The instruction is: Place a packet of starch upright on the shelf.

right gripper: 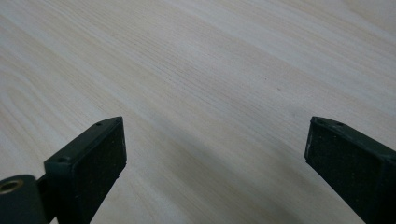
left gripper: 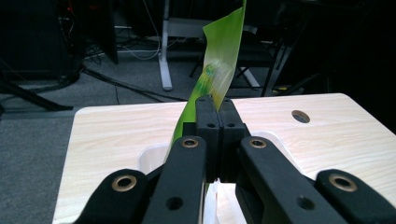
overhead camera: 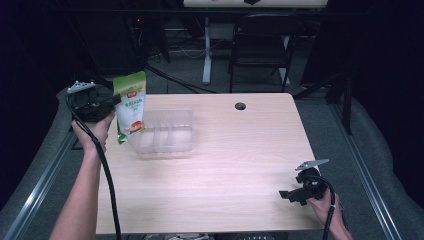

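The left claw is seen at the far left corner of the counter, jaws clamped tight on a green-and-white pouch. The pouch is held upright, its lower end hanging at the left end of a clear plastic compartment tray; whether it touches the tray cannot be told. In the left gripper view the pouch is pinched edge-on between the pads. The right claw is held low over the near right counter, jaws spread wide, nothing between them.

Table brightly lit, surroundings dark — green pouch slightly blurred; soft shadows in right gripper view.
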`<state>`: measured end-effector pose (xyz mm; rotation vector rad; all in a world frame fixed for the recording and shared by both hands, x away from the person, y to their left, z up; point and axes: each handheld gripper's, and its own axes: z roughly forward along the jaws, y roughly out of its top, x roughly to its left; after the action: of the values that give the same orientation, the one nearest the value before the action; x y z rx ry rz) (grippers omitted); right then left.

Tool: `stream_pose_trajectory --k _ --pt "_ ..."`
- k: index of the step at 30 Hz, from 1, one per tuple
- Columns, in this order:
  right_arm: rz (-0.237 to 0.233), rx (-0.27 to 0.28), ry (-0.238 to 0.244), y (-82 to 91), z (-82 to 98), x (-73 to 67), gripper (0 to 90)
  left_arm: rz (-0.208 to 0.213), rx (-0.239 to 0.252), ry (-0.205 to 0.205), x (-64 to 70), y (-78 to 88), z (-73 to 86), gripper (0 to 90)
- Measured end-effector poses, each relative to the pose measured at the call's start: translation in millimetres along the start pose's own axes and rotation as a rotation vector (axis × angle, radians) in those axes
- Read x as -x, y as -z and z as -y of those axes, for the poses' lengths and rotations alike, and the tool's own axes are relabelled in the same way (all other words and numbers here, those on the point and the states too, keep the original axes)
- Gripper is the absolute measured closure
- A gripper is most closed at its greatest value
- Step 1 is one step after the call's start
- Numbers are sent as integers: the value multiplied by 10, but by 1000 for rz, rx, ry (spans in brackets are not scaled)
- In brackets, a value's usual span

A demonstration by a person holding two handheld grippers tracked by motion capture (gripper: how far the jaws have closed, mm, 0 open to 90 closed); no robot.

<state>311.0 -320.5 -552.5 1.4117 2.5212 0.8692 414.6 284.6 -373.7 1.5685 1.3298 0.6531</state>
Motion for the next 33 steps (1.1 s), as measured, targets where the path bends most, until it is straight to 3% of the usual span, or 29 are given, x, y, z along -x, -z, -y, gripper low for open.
stream_pose_trajectory --k 12,23,33 --pt "-1 6 -7 9 2 2 48 -10 30 66 -8 -295 184 900" --pt "-1 2 1 11 1 -4 48 -27 48 99 -29 -457 374 900" --pt "-11 -3 3 -7 0 -11 48 -28 18 119 -112 -512 613 900"
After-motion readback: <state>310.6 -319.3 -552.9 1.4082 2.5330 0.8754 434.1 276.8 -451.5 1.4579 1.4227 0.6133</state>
